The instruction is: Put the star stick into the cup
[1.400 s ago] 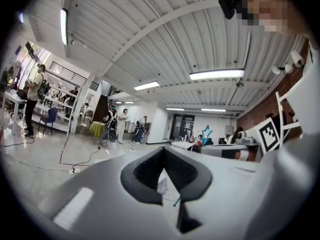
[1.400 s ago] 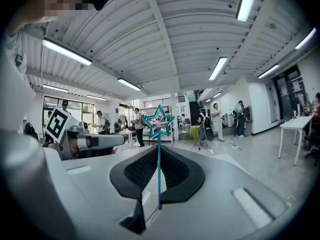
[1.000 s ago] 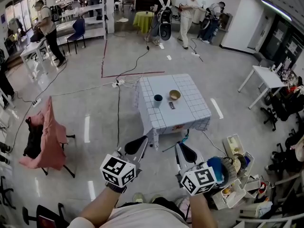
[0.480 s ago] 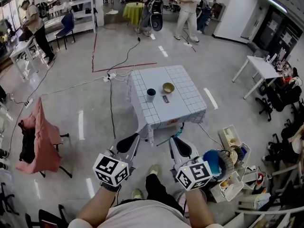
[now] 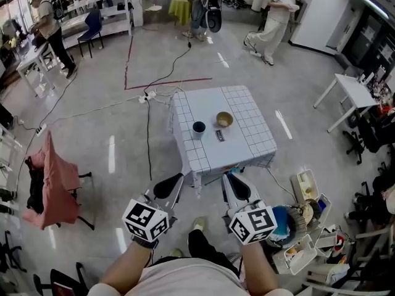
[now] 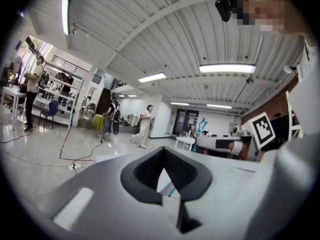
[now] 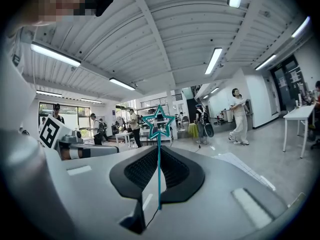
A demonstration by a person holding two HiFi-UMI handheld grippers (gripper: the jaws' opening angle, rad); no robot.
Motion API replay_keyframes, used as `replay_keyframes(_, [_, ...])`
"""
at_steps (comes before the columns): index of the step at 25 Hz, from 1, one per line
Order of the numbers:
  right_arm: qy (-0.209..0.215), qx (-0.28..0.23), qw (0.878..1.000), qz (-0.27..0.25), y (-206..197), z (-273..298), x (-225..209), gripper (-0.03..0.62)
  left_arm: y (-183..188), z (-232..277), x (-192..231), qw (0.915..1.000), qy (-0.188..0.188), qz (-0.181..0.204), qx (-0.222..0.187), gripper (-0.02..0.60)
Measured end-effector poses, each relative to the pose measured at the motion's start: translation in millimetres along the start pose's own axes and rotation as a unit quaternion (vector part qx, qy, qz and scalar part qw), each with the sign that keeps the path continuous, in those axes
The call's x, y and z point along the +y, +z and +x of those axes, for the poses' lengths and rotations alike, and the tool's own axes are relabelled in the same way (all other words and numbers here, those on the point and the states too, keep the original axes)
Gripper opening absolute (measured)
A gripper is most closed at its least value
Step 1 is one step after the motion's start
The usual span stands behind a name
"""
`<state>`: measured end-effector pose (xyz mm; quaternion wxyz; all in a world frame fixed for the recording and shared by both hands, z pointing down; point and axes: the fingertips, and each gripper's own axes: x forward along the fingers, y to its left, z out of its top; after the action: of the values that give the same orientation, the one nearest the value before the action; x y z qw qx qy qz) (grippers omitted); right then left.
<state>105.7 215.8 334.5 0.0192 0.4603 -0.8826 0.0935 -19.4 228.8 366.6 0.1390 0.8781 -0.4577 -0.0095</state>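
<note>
Holding a gripper in each hand, a person stands on a grey floor short of a small table (image 5: 244,150) draped in a checked cloth at the middle of the head view. The right gripper (image 5: 230,179) has its jaws clamped on the star stick (image 7: 159,156), which rises straight from between them to an outlined teal star at the centre of the right gripper view. From above, the stick is too thin to make out against the cloth's edge. The left gripper (image 5: 175,181) has its jaws pressed together with nothing between them, and a sliver of the cloth shows past its tips. Both grippers hang at the lower middle of the frame, well apart from the cup (image 5: 198,127), which stands upright on the table's left half. A bowl (image 5: 224,119) sits just right of the cup, and a small dark object (image 5: 221,135) lies below the bowl, too small to identify. The person's forearms are cut off by the bottom edge. A pink cloth (image 5: 58,180) covers a chair at the left, and bins (image 5: 301,244) of clutter crowd the lower right.
</note>
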Motion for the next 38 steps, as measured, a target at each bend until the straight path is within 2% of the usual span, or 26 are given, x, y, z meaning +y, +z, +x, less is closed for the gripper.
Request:
replay_keyframes(11, [0.023, 0.0, 1.0, -0.004, 12, 78, -91, 0.029, 4, 108, 32, 0.9995, 0.029, 0.001, 0.013, 0.006])
replay_keyframes(21, [0.027, 0.015, 1.0, 0.007, 1, 142, -127, 0.029, 0, 162, 73, 0.9982, 0.049, -0.01, 0.032, 0.006])
replay_keyframes(38, [-0.028, 0.058, 0.998, 0.001, -37, 301, -168, 0.029, -16, 267, 206, 0.997, -0.012, -0.023, 0.073, 0.006])
